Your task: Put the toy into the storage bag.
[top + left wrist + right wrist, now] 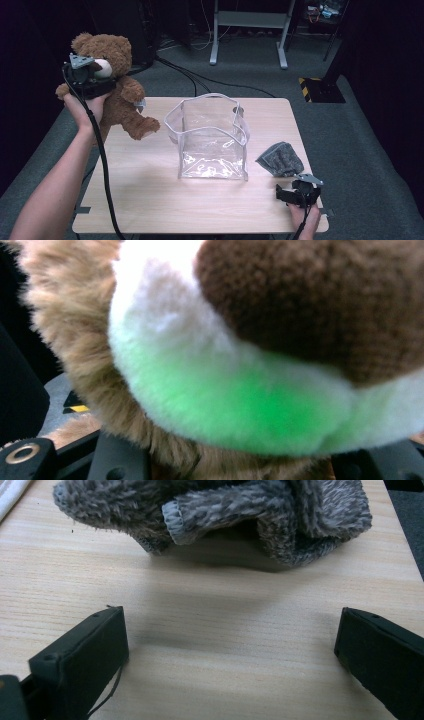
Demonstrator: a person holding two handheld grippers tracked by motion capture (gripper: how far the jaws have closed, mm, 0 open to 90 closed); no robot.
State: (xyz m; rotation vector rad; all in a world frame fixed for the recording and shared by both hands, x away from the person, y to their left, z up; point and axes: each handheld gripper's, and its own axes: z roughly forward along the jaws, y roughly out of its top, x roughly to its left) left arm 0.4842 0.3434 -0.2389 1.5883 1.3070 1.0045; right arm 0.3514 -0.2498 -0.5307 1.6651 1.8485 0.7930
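A brown teddy bear (117, 87) hangs in the air over the table's far left corner, held by my left gripper (92, 77), which is shut on its head. In the left gripper view its white muzzle (210, 390) and dark brown nose (320, 305) press right against the camera. A clear plastic bag (210, 135) stands open in the middle of the table. A grey fuzzy cloth (281, 159) lies right of it. My right gripper (296, 192) rests open near the front right corner, its jaws wide apart just short of the grey cloth (225, 515).
The light wooden table (150, 200) has bare wood in front of the bag. A black cable (102, 165) trails from the left gripper along the forearm. Beyond the table are a grey floor, cables and a metal stand (248, 30).
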